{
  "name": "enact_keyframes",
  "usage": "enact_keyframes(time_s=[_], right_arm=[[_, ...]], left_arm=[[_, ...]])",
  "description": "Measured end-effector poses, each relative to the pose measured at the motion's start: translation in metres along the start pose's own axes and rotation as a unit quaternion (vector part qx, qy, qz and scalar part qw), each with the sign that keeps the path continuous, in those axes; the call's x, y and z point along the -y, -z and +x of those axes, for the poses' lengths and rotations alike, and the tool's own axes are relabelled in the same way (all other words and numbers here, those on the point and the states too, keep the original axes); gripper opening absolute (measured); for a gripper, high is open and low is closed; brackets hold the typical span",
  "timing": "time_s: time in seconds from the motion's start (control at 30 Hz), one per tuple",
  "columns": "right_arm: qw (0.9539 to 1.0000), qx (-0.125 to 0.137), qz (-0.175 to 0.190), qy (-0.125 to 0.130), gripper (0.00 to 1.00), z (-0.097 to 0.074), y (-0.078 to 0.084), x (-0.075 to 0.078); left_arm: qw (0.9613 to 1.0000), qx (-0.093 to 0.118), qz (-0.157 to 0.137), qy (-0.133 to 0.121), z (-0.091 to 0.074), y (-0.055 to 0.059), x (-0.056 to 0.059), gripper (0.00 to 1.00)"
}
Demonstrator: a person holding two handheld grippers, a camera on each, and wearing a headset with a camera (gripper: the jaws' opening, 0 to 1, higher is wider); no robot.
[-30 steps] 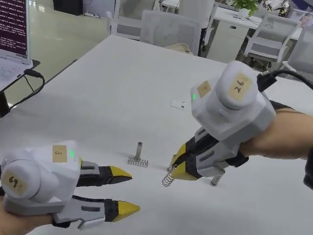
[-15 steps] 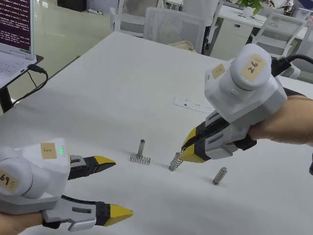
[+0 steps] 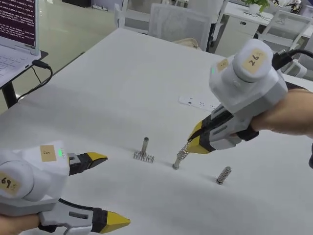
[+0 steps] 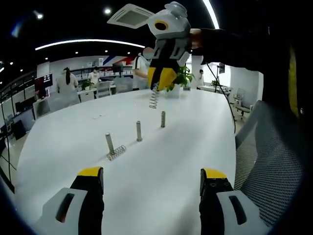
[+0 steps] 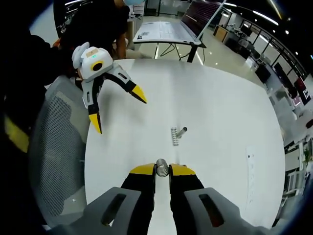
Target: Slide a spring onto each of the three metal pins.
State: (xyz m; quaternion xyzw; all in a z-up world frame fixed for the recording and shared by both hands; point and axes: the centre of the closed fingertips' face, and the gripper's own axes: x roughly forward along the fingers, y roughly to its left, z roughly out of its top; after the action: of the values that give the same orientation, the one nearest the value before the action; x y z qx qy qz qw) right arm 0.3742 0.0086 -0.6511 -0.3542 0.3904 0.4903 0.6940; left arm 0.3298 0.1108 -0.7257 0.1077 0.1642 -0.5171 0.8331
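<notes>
right gripper (image 3: 198, 145), white body with black, yellow-tipped fingers: fingers together, clamped on the upper end of a small silver coil spring (image 3: 183, 153). the spring hangs tilted below the tips, its lower end close to the white table top (image 3: 107, 98). in the right gripper view the coil's end (image 5: 162, 167) sits pinched between the two yellow pads.

left gripper (image 3: 105, 191), white body with black, yellow-tipped fingers: fingers wide apart, holding nothing. it is low over the near side of the table, well apart from the pins.

a short grey metal pin (image 3: 145, 145) stands upright and bare, left of the held spring. a second silver coil spring (image 3: 143, 156) lies flat on the table just beside the pin's base.

in the left gripper view a middle grey metal pin (image 4: 139, 131) stands upright and bare. the held spring (image 4: 154, 97) hangs higher than its top and offset to one side. whether the spring is lined up over that pin cannot be told.

a third silver coil spring (image 3: 224, 175) stands on the table right of the right gripper's tips, slightly tilted. whether a pin is inside it cannot be told.

a flat white strip (image 3: 198, 104) lies on the table beyond the pins. an open laptop (image 3: 17, 24) with a dark screen sits off the table's far left.
</notes>
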Motion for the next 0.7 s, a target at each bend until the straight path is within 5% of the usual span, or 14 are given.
enact_keyframes(time_s=[0.7], right_arm=[[0.9983, -0.059, -0.002, -0.003, 0.07, 0.029, 0.015, 0.037]], left_arm=[[1.0000, -0.005, -0.003, 0.002, -0.001, 0.003, 0.002, 0.80]])
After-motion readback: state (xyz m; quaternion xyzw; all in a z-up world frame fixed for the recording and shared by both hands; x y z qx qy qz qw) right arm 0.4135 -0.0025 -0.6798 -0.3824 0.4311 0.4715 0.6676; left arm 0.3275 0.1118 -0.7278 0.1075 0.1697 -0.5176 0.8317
